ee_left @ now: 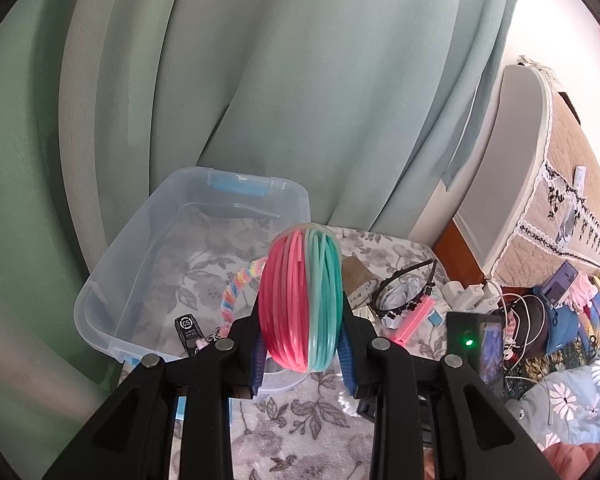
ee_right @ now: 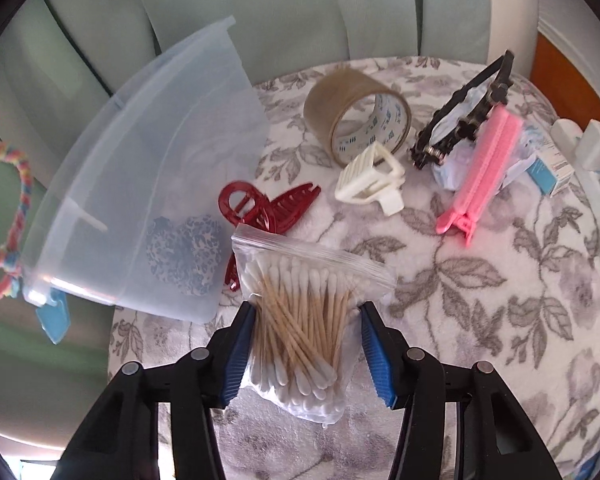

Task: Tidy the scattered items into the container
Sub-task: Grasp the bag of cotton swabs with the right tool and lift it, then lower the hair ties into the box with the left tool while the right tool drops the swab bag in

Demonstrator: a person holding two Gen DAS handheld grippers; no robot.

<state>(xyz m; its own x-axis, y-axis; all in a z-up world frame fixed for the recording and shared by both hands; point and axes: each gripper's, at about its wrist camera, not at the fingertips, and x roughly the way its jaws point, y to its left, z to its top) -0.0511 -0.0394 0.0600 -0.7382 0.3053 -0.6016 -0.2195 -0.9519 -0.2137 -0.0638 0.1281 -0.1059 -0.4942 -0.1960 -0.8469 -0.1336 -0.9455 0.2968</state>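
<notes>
Currently the left hand-held gripper (ee_left: 302,350) clamps a pink-and-teal coil of plastic cord (ee_left: 302,300) beside the clear plastic storage container (ee_left: 100,292) on the floral-covered counter (ee_left: 308,412). Meanwhile the right hand-held gripper (ee_right: 306,354) pinches a clear zip bag of wooden cotton swabs (ee_right: 300,320), raised off the counter beside the container, near a dark red hair claw (ee_right: 260,208).

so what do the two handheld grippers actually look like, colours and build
Both are alike. The left gripper and the right gripper have matte black plastic arms built as linkages, with triangular cut-outs and round silver pivot pins. Each of the fingers carries a blue ribbed pad on its inner face. No cables, markings, hands or sleeves show on either one.
</notes>
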